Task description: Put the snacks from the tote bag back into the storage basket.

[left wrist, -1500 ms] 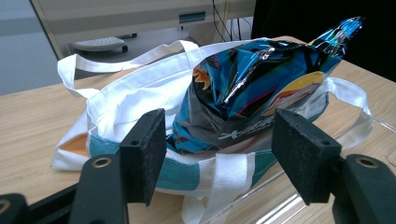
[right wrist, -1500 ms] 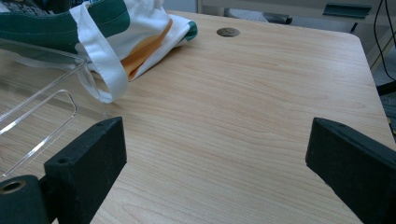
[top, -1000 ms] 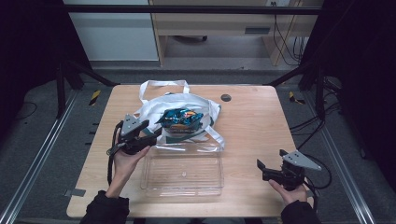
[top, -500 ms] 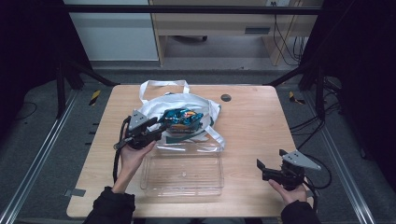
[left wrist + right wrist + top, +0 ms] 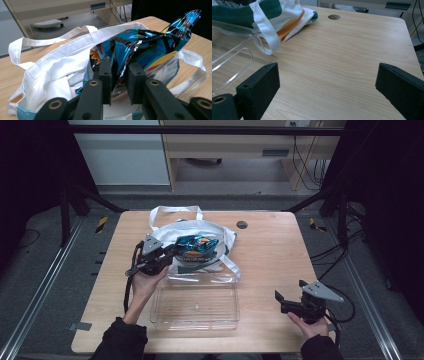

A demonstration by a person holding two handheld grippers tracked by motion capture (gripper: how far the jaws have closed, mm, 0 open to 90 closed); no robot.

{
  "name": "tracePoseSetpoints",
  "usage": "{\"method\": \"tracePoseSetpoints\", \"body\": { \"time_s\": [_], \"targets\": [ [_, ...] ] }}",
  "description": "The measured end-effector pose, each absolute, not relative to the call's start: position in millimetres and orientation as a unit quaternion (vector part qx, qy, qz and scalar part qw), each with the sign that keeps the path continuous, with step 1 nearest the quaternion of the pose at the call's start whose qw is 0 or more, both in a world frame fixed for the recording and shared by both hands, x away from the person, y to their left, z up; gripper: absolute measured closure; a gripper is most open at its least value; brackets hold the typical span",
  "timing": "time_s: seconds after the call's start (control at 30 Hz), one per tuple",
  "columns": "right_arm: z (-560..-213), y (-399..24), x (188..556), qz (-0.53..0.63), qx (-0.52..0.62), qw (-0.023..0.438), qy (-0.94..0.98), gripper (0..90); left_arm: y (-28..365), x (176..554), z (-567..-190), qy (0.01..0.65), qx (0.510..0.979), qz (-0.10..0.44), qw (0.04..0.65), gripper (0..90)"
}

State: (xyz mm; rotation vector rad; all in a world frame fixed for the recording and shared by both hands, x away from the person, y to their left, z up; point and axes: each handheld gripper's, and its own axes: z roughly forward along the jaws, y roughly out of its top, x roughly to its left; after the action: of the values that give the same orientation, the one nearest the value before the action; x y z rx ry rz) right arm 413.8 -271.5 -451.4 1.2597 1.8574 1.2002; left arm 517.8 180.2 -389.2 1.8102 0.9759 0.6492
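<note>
A light wooden table [image 5: 270, 255] stands on grey floor, a desk at twelve o'clock. One white cloth bag [image 5: 210, 232] lies just above table centre; one shiny blue snack packet [image 5: 196, 247] pokes from its mouth. One clear plastic tray [image 5: 195, 307] sits at six o'clock, touching the bag's edge. The left gripper [image 5: 119, 75], at nine o'clock, has just been closing and pinches the packet's foil. The right gripper [image 5: 327, 82], at four o'clock, hangs wide apart, holding nothing.
</note>
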Motion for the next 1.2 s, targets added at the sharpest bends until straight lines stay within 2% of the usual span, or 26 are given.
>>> {"method": "tracePoseSetpoints", "body": {
  "time_s": [0.27,0.63,1.2],
  "targets": [
    [-451,-271,414,0.450,0.472,0.296,0.699,5.9,180,518,-389,0.410,0.739,0.254,0.470,88.7],
    [-451,-271,414,0.450,0.472,0.295,0.699,5.9,179,514,-384,0.420,0.720,0.244,0.496,90.0],
    [-451,-271,414,0.450,0.471,0.295,0.699,5.9,184,498,-357,0.414,0.683,0.249,0.547,90.0]
  ]
}}
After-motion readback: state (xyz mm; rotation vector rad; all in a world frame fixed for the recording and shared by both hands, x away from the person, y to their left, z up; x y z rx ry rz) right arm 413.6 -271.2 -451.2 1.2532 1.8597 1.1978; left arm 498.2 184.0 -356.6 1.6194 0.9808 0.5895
